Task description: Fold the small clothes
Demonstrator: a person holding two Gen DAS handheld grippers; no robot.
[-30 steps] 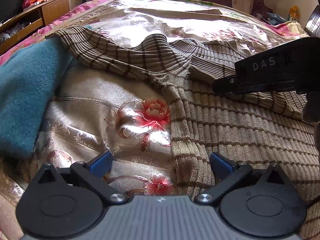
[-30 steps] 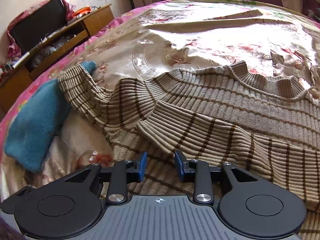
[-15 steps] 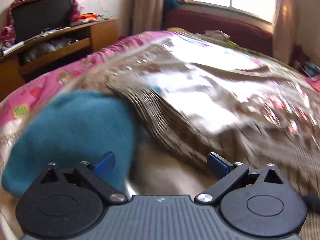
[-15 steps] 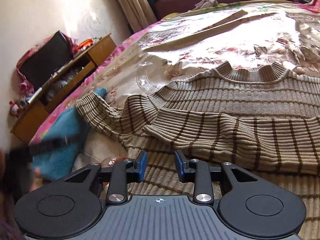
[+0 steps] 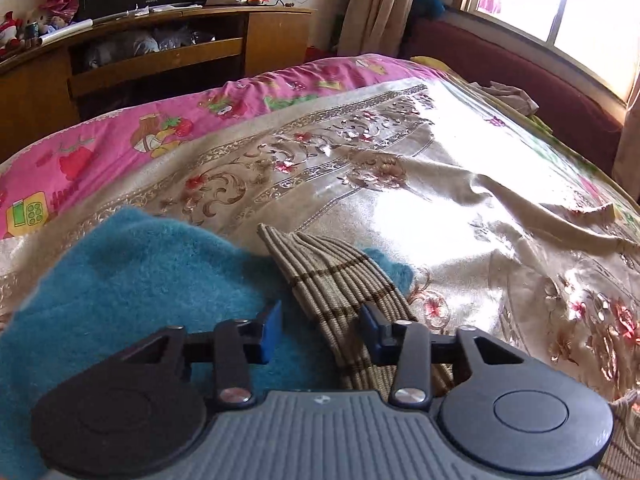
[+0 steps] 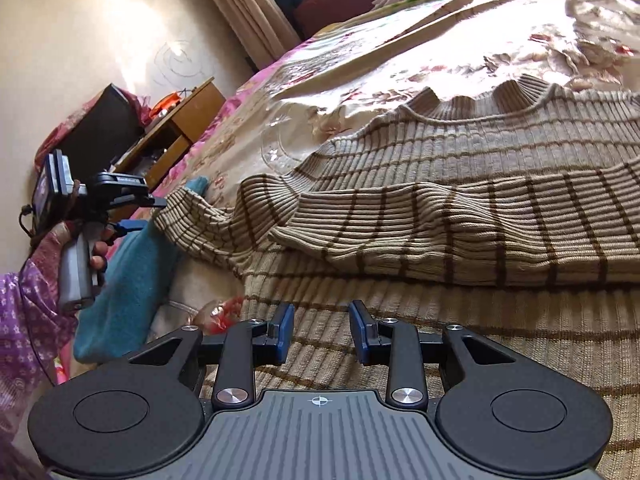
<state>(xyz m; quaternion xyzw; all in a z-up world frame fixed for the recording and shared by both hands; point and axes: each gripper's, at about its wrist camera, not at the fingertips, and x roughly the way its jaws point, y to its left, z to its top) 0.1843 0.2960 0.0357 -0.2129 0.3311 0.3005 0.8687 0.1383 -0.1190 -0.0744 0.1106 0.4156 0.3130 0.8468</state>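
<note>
Ribbed beige knit with brown stripes is filling the bed here: the sweater [image 6: 460, 184] is lying spread across the shiny floral bedspread [image 5: 460, 208], collar toward the far side, with one sleeve already lying folded across the body. The other sleeve [image 5: 340, 280] is trailing out to the side, its cuff draped over a teal fleece garment [image 5: 140, 280].

That stray sleeve is what the left gripper [image 5: 320, 330] is going for. Its jaws are closing right now, with the striped sleeve running between the blue pads [image 5: 270, 330], and the right-hand pad is already looking buried against the ribbing. By my reading the pinch is not finished yet. Taking the sleeve near the cuff makes sense: from there it can be carried back over the body in one sweep, to mirror the first sleeve.

The right gripper [image 6: 320, 334] is hovering low over the sweater's lower body, jaws standing partly apart with nothing pinched between them. It is probably waiting there to pin the fabric down, so the body is not dragged along with the sleeve.

In the right wrist view, the person's hand [image 6: 86, 248] is gripping the left tool's handle, a purple patterned sleeve [image 6: 24, 320] showing behind it.
</note>
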